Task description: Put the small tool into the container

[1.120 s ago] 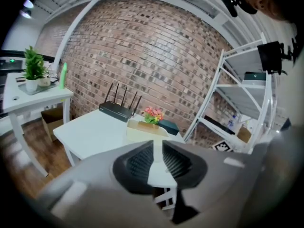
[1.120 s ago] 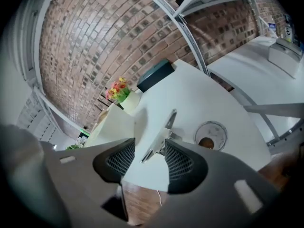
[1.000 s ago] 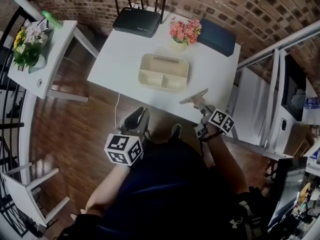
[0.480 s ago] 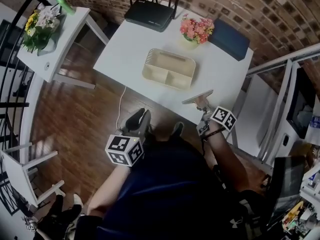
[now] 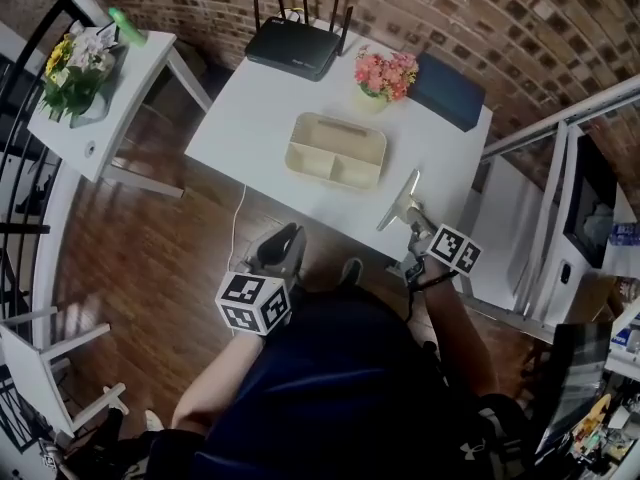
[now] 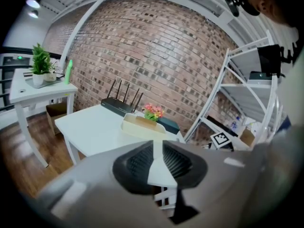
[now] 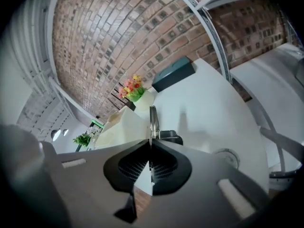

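Note:
The small tool point(image 5: 403, 200) is a thin metal blade with a dark base, tilted up over the white table's point(image 5: 250, 118) near right edge. My right gripper point(image 5: 413, 222) is shut on its lower end. In the right gripper view the blade point(image 7: 153, 120) stands edge-on straight out of the closed pads. The cream container point(image 5: 335, 151) with its compartments sits mid-table, left of and beyond the tool; the same container point(image 7: 118, 127) shows left of the blade. My left gripper point(image 5: 281, 252) hangs off the table above the wooden floor, jaws a narrow gap apart and empty; its view shows the container point(image 6: 142, 126) ahead.
A black router point(image 5: 293, 48), a pot of pink flowers point(image 5: 384, 71) and a dark blue case point(image 5: 447, 90) line the table's far side. A white side table point(image 5: 95, 118) with a plant stands left. White shelf rails point(image 5: 545, 188) run close on the right.
The right gripper's jaws have closed on the tool. The blade, which lay nearly flat at the table edge, now tilts up, and the gripper has shifted slightly right and nearer.

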Demonstrator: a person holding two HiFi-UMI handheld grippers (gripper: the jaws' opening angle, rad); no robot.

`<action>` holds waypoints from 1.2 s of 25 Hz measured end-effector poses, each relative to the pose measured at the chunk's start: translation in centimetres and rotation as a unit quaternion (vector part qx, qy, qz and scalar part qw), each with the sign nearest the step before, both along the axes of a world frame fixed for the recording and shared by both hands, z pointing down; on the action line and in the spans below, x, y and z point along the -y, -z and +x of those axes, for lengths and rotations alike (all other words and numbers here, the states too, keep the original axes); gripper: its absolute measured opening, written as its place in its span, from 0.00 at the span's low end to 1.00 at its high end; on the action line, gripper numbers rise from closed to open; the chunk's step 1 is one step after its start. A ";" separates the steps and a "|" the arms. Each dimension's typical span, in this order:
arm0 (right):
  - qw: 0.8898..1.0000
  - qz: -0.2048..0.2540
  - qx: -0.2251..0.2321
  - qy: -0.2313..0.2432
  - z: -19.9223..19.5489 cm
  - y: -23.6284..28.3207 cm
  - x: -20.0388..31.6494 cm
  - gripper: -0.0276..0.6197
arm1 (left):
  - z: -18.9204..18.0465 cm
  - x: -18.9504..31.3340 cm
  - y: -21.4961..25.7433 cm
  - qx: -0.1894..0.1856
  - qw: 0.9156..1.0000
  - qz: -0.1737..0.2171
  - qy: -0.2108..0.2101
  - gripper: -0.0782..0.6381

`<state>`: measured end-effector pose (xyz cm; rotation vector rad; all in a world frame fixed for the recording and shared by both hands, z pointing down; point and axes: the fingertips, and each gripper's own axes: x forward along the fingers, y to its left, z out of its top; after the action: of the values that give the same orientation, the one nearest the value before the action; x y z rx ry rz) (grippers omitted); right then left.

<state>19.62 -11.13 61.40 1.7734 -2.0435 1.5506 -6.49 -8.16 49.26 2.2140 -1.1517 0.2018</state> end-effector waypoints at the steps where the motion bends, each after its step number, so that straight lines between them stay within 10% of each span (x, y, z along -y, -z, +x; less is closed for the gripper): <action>1: 1.000 0.018 -0.009 0.005 -0.1 1.2 0.2 0.06 | 0.1 0.0 0.1 -0.001 1.000 0.001 -0.005 0.19; 14: 0.951 0.248 -0.155 0.101 -4.4 16.5 4.6 0.06 | 0.0 0.6 0.9 -0.002 1.000 0.016 -0.027 0.19; 30: 0.913 0.290 -0.204 0.203 -10.0 16.8 6.2 0.06 | -1.7 1.2 0.8 -0.003 1.000 0.013 0.000 0.19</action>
<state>9.62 -17.33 44.63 1.4686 -2.5576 0.4356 -8.20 -9.34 48.51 2.2366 -1.1567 0.1816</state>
